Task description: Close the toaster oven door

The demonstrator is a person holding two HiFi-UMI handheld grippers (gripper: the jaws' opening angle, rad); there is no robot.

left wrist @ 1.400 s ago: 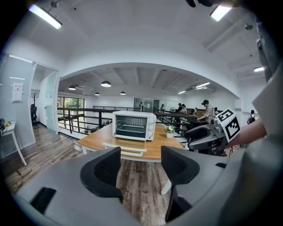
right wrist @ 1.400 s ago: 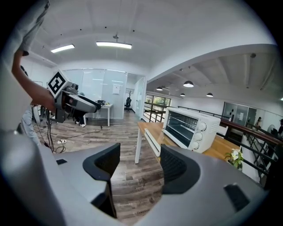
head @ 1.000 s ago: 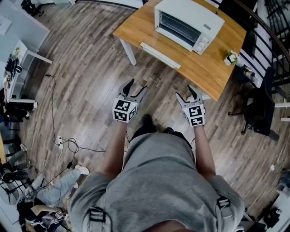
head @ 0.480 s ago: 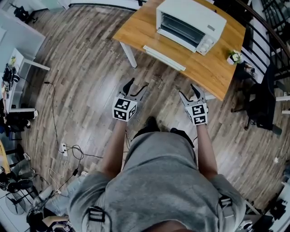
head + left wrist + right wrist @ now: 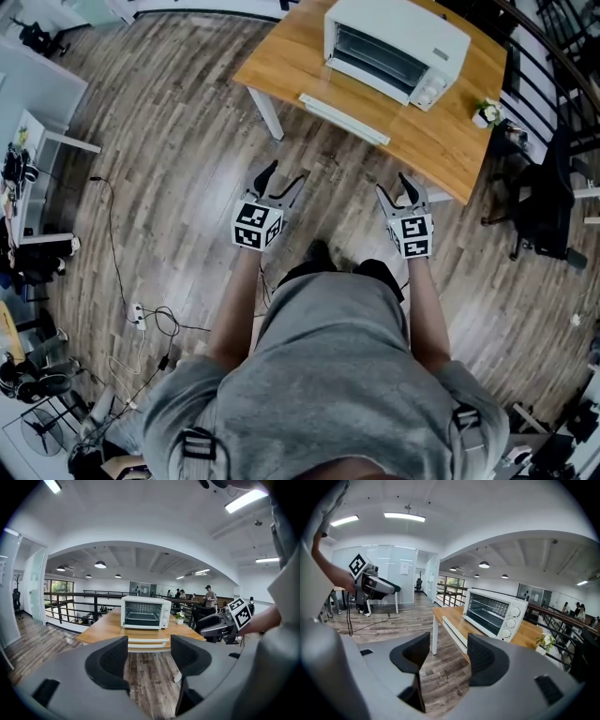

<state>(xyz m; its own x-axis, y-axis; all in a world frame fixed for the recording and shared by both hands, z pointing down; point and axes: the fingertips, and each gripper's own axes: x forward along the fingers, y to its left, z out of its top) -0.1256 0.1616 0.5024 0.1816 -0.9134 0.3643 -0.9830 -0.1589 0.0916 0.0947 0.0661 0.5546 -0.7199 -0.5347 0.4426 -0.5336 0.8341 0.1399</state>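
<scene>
A: Where is the toaster oven (image 5: 398, 42), and how does its door stand?

B: The white toaster oven sits on a wooden table (image 5: 441, 141), well ahead of the person. Its door (image 5: 344, 119) is dropped fully open, lying flat in front of the oven and reaching the table's near edge; a small potted plant (image 5: 485, 114) stands a little to the oven's right.

A: And the grippers?

B: Both hang over the plank floor (image 5: 187, 141), well short of the oven and pointing toward it; the left gripper (image 5: 286, 174) has its jaws apart with nothing between them; the right gripper (image 5: 394, 185) also stands wide and empty, though its jaws have just been closing a little.

A: What does the step call for?

B: By my judgement the approach comes first — neither gripper is near the door yet. Once beside the oven, a jaw should probably go under the door's outer edge, the one farthest from the oven's mouth; the door is best lifted in an arc about the hinge at the oven's foot, not shoved straight in. The oven looks light and may slide back, so the other gripper could steady its top; press until the door sits flush with the oven's front.
</scene>
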